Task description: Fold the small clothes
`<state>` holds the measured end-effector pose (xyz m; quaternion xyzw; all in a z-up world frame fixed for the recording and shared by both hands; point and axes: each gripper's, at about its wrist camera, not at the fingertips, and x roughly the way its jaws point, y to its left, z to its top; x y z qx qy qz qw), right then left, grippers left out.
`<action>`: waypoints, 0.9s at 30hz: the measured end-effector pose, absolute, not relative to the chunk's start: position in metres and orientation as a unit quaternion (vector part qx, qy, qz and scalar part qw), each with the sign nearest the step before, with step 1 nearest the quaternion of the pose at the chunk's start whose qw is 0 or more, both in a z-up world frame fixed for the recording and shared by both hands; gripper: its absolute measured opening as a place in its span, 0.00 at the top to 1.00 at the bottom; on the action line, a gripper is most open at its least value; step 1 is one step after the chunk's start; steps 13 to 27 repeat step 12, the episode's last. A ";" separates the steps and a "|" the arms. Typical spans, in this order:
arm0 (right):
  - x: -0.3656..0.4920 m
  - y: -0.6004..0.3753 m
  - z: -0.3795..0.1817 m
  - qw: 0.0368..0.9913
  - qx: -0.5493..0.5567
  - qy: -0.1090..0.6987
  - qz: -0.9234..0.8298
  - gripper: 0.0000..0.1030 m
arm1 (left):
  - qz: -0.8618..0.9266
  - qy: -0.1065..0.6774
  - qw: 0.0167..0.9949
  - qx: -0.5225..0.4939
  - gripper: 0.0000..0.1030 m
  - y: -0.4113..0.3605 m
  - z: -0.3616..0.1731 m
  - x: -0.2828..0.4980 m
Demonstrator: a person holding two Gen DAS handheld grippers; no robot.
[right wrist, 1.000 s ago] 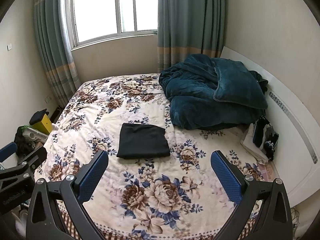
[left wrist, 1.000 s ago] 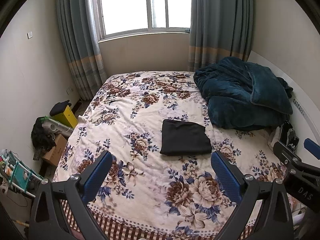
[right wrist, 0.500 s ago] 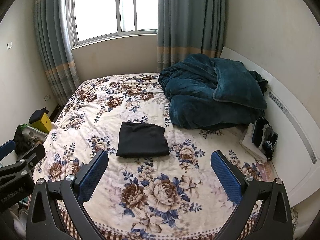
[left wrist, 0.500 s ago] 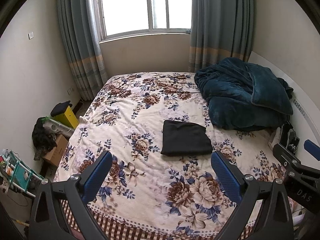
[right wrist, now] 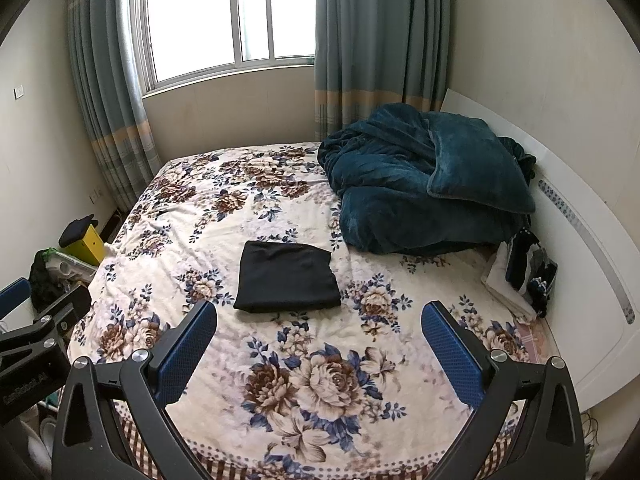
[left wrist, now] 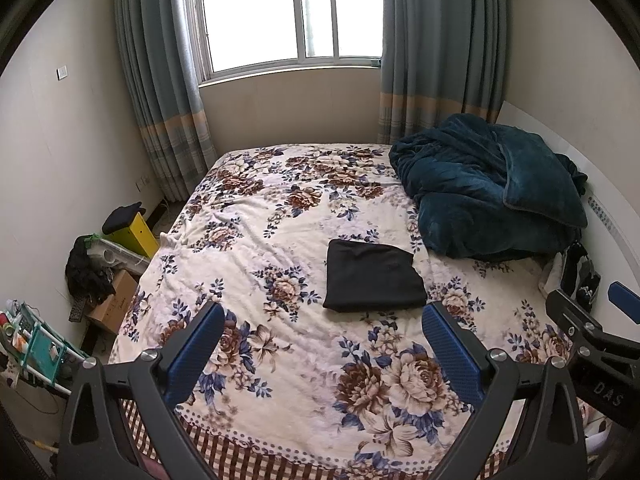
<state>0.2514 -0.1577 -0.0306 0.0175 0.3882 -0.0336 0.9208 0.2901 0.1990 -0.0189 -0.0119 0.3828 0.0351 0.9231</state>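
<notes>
I am holding both grippers above the near edge of a bed covered with a cream floral bedspread [left wrist: 280,240]. My left gripper [left wrist: 322,344] has its two blue-padded fingers spread wide apart with nothing between them, and my right gripper [right wrist: 320,340] is spread just as wide and equally empty. Both point toward the middle of the bed, and neither touches the fabric. A black garment [left wrist: 372,276], folded into a neat rectangle, lies flat on the bedspread near the centre of the mattress, well ahead of both sets of fingers; from the right wrist view it sits slightly left of centre [right wrist: 286,278]. Just beyond it and to the right, a dark teal blanket [left wrist: 488,184] is heaped against the headboard side. A small stack of clothes [right wrist: 520,276] rests by the white headboard at the right. A window [left wrist: 280,12] with grey-blue curtains stands behind the bed
</notes>
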 end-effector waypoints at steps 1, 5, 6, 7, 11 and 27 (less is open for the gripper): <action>0.251 -0.157 -0.031 0.921 0.017 0.388 -0.034 0.00 | 0.035 0.383 0.923 -0.011 0.02 0.199 -0.019 0.290; 0.251 -0.156 -0.032 0.921 0.017 0.388 -0.034 0.00 | 0.033 0.383 0.923 -0.008 0.02 0.201 -0.017 0.291; 0.250 -0.156 -0.031 0.921 0.018 0.388 -0.036 0.00 | 0.033 0.384 0.923 -0.007 0.02 0.201 -0.017 0.292; 0.249 -0.156 -0.031 0.921 0.019 0.387 -0.036 0.00 | 0.032 0.383 0.923 -0.007 0.02 0.201 -0.017 0.292; 0.250 -0.157 -0.031 0.921 0.018 0.387 -0.036 0.00 | 0.032 0.378 0.925 -0.006 0.02 0.202 -0.017 0.294; 0.250 -0.155 -0.032 0.921 0.018 0.387 -0.036 0.00 | 0.031 0.378 0.925 -0.007 0.02 0.202 -0.017 0.295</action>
